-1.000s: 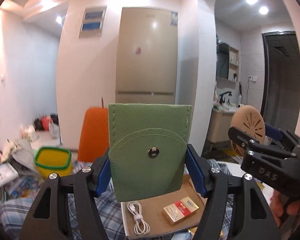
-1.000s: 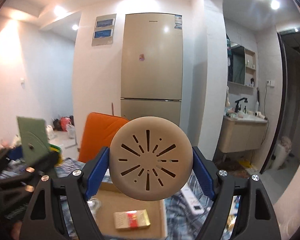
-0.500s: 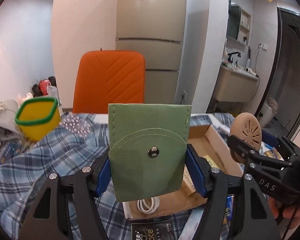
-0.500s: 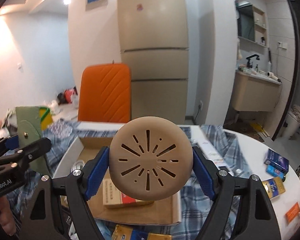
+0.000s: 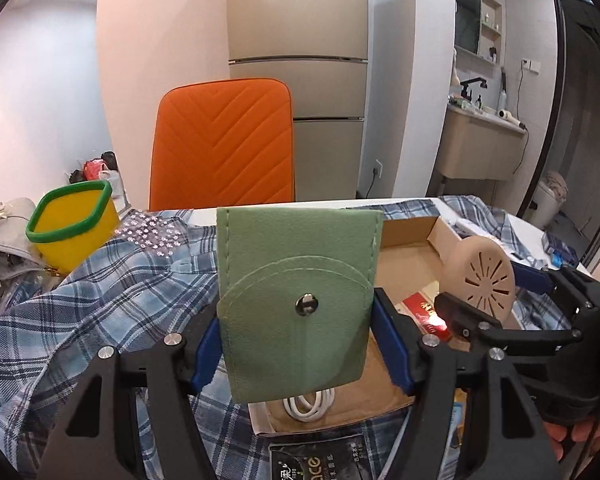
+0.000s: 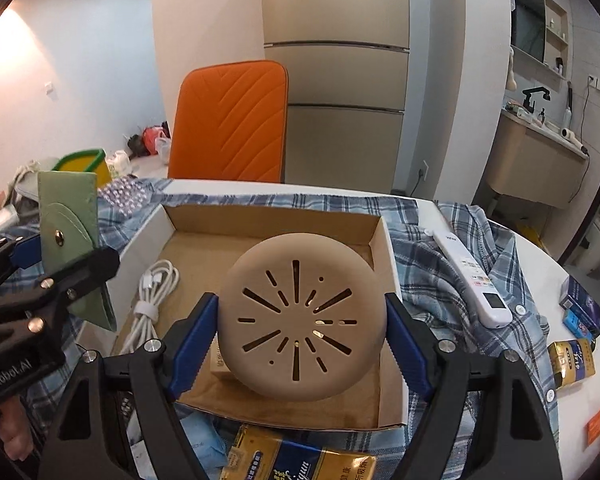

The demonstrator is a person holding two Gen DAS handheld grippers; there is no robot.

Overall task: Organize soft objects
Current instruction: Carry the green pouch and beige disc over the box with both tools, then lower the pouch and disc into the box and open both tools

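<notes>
The left hand-held gripper [image 5: 300, 344] is clamped on a green pouch [image 5: 296, 296], its blue pads pressing the two side edges. The pouch stands upright with its snap button facing the camera. In the left wrist view it hangs over the near left corner of a cardboard box [image 5: 404, 248], and a coiled white cable [image 5: 310, 402] in the box peeks out below the pouch at 6 o'clock.

The right hand-held gripper [image 6: 302, 344] is clamped on a round beige pad [image 6: 300, 316] with slots cut in a sunburst pattern, gripped at its left and right rims. In the right wrist view the pad sits over the middle of the box [image 6: 268, 216], with the cable [image 6: 152, 296] at 9 o'clock from it on the box floor. A small carton lies partly hidden under the pad; whether the pad touches it cannot be told.

The box rests on a blue plaid shirt [image 6: 452, 256] spread over a white counter [image 6: 540, 252]. A white remote [image 6: 472, 280] lies on the shirt at 3 o'clock from the box. Gold and blue packets [image 6: 572, 364] lie near the counter's right edge. A yellow tub with a green rim [image 5: 74, 224] stands at 10 o'clock from the pouch. An orange chair [image 5: 224, 144] stands behind the counter at 12 o'clock, in front of a beige fridge [image 5: 300, 40].
</notes>
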